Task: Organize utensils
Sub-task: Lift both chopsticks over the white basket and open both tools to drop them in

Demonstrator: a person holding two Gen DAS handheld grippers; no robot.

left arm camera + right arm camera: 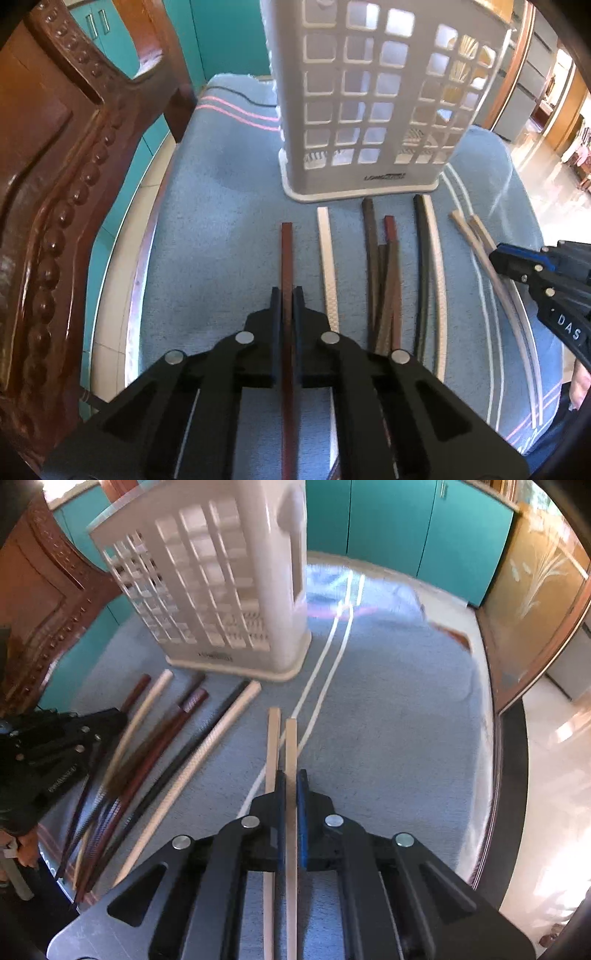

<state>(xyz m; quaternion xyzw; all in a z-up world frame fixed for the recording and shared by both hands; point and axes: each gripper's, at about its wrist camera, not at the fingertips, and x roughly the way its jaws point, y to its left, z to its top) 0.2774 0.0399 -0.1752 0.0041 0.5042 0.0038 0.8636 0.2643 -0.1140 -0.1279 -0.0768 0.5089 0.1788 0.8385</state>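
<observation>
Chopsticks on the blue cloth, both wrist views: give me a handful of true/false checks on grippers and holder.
1. The left gripper is shut on a reddish-brown chopstick. True.
2. The right gripper is open and empty. False: it is shut on one pale wooden chopstick; a second pale one lies just outside its finger.
3. The white utensil holder stands upright on the blue cloth. True.
4. The holder lies tipped on its side. False: it stands on its base.
5. Several chopsticks lie loose on the cloth between the grippers. True.
</observation>
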